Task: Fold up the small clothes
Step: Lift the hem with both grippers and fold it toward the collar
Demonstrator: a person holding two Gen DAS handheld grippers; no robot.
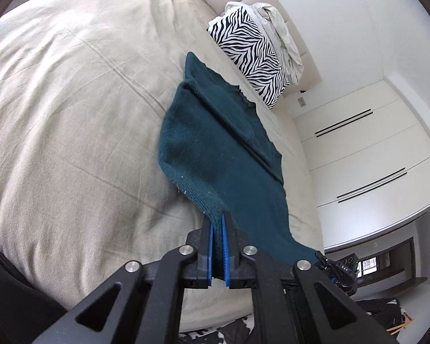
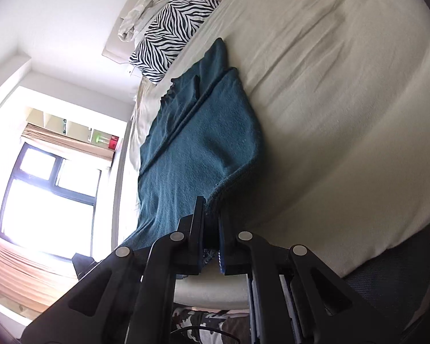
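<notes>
A dark teal knit garment [image 1: 215, 143] lies stretched across the beige bed sheet [image 1: 71, 114], with a lengthwise fold down its middle. My left gripper [image 1: 218, 223] is shut on one near corner of its ribbed hem. The right wrist view shows the same garment [image 2: 197, 143] on the sheet [image 2: 344, 100]. My right gripper [image 2: 212, 215] is shut on the other near corner of the hem. Both held corners are lifted a little off the bed, and the far end rests on the sheet. The other gripper [image 1: 335, 266] shows at the garment's far corner in the left wrist view.
A zebra-striped pillow [image 1: 249, 54] and crumpled pale bedding [image 1: 281, 34] lie at the head of the bed; the pillow also shows in the right wrist view [image 2: 172, 31]. White wardrobe doors [image 1: 367, 154] stand beside the bed. A bright window [image 2: 43, 192] is on the other side.
</notes>
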